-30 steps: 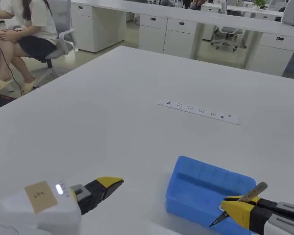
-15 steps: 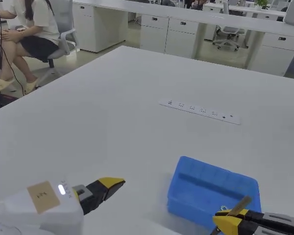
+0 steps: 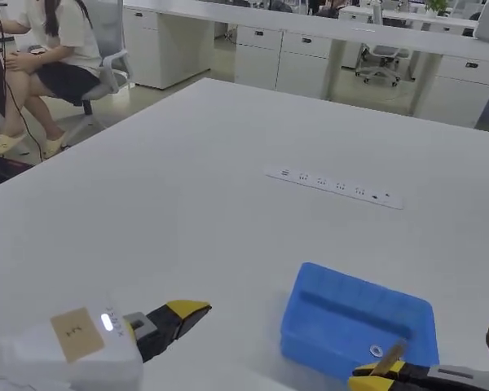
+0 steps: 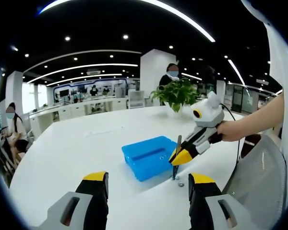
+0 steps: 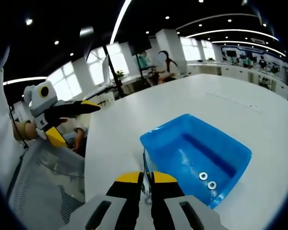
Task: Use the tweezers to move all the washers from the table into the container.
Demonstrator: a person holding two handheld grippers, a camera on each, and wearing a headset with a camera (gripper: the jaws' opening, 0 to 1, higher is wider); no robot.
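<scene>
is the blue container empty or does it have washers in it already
Not empty: in the right gripper view two washers lie on the floor of the blue container.

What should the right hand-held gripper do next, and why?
Probably lower the tweezers in the right hand-held gripper onto the washer on the table beside the blue container and pinch it: two washers already lie inside, this one lies outside.

Head view: container (image 3: 354, 322) lower right on table (image 3: 187, 179); power strip (image 3: 334, 186) above it, centre-right. Washer (image 3: 376, 351) in container, nr its lower edge. Left gripper (image 3: 194, 310) lower left. Right gripper (image 3: 363, 375) bottom right, tweezers (image 3: 389, 359) btwn its jaws, at container's lower edge. Seated person (image 3: 53, 49) upper left, beyond table.
</scene>
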